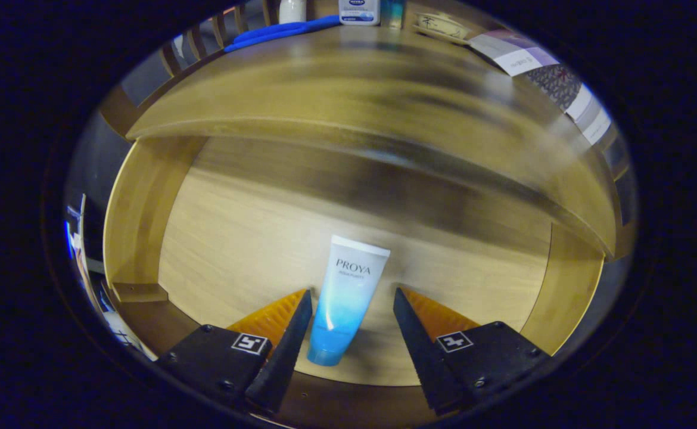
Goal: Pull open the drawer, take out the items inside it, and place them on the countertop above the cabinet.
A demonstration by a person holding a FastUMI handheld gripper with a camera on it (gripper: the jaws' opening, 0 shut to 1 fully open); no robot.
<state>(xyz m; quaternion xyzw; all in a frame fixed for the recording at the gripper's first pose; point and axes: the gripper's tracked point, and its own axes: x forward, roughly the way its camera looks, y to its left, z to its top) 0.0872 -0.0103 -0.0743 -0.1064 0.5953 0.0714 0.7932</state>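
Wooden drawer (146, 196) holds one tube (345, 298) — between spread tongs (352, 299), untouched.

The tube (347, 298) that lies in the open drawer (235, 238), between the spread fingers of the gripper (352, 298), carries the brand word "PROYA" in dark capitals on its white upper part. Under this word stands a smaller line, too small to read. On the countertop (348, 77), beyond the drawer, a white and blue container (359, 11) shows the word "NIVEA". The printed papers (518, 56) near it have text, but it is too blurred to read.
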